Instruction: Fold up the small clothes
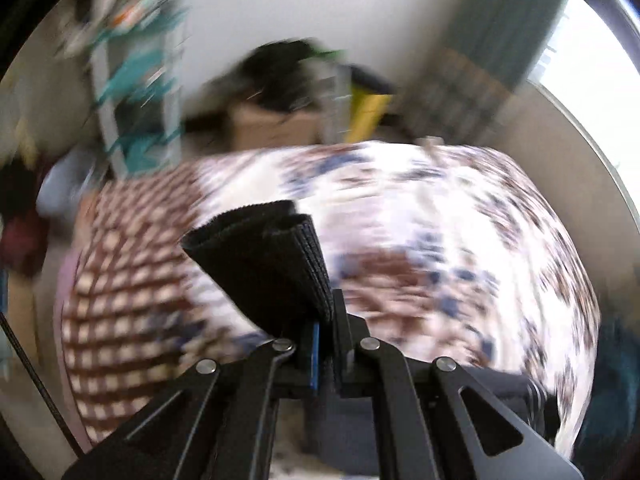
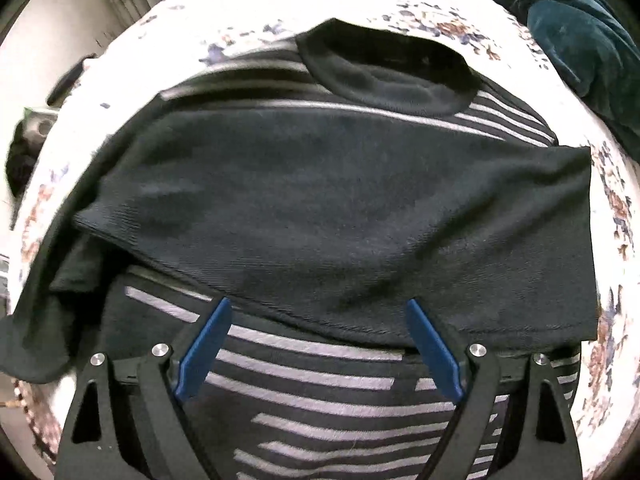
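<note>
A black cloth (image 1: 264, 264) is pinched by the left tongs (image 1: 326, 344) above the bed (image 1: 460, 220). The right tongs (image 2: 318, 344) are spread over a striped garment (image 2: 320, 392), a black garment (image 2: 340, 208) lying across it.

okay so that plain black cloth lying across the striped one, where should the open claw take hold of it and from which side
Take the plain black cloth by its near hem, which lies loose across the striped garment just ahead of the open right claw. Come down from above, pinching that edge, probably near its square right corner, where only one layer shows.
</note>
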`<control>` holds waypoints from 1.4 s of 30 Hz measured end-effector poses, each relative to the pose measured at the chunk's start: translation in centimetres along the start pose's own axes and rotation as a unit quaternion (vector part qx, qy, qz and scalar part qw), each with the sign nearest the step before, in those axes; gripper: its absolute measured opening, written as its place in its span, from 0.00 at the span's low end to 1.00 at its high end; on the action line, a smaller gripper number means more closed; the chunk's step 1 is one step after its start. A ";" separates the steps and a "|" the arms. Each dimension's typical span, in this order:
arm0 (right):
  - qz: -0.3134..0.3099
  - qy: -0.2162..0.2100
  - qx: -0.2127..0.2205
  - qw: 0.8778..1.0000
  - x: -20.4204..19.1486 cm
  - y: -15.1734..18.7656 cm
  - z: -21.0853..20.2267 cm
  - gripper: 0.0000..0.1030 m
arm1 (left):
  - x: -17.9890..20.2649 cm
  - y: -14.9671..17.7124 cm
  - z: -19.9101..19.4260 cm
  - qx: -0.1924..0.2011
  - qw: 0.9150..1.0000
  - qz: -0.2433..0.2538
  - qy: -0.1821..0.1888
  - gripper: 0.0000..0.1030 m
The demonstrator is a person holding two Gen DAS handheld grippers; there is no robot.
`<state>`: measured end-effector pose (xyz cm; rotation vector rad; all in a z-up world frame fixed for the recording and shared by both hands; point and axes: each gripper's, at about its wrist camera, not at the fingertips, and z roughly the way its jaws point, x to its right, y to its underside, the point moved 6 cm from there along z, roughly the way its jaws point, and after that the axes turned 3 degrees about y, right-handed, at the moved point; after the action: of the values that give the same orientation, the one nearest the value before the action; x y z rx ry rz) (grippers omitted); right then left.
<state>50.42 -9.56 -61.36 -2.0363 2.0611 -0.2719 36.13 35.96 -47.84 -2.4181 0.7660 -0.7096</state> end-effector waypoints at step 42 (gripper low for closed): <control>0.223 0.017 -0.011 0.975 39.2 1.7 -0.9 0.88 | 50.4 44.6 1.3 -0.297 0.838 0.414 0.196 0.39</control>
<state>48.25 -48.74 -62.31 -1.5261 2.4746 -0.2005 55.98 -27.42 -59.00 -2.0476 2.2972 -0.6435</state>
